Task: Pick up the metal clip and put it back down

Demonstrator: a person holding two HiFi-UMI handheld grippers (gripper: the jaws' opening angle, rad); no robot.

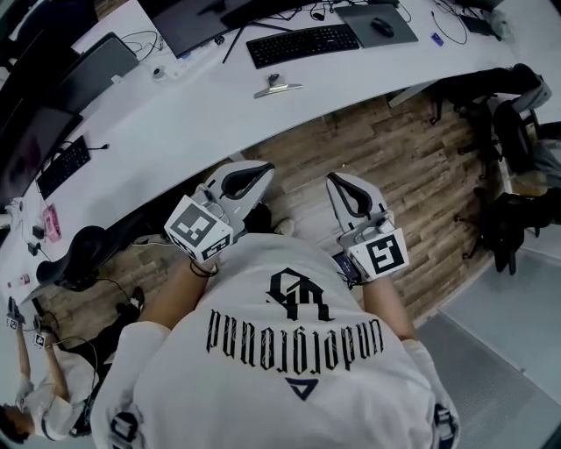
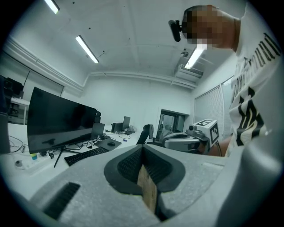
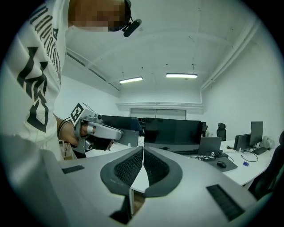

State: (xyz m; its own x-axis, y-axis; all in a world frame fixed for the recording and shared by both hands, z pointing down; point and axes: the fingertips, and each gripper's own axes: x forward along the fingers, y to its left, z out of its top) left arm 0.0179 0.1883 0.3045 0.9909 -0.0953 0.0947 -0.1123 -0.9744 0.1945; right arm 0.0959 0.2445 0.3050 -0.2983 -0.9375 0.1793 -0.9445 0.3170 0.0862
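The metal clip (image 1: 277, 86) lies on the white desk (image 1: 202, 114), a little in front of the black keyboard (image 1: 302, 44). I hold both grippers close to my body, over the wooden floor and short of the desk's edge. In the head view my left gripper (image 1: 256, 175) and right gripper (image 1: 337, 182) point toward the desk, side by side, well apart from the clip. The left gripper (image 2: 142, 148) has its ribbed pads pressed together with nothing between them. On the right gripper (image 3: 143, 148) the pads likewise meet and hold nothing. Neither gripper view shows the clip.
A mouse on a dark mat (image 1: 377, 24) and monitors stand at the desk's far side. Dark office chairs (image 1: 513, 131) crowd the right, another chair (image 1: 79, 254) sits at the left. A second person (image 1: 44, 386) with grippers is at the lower left.
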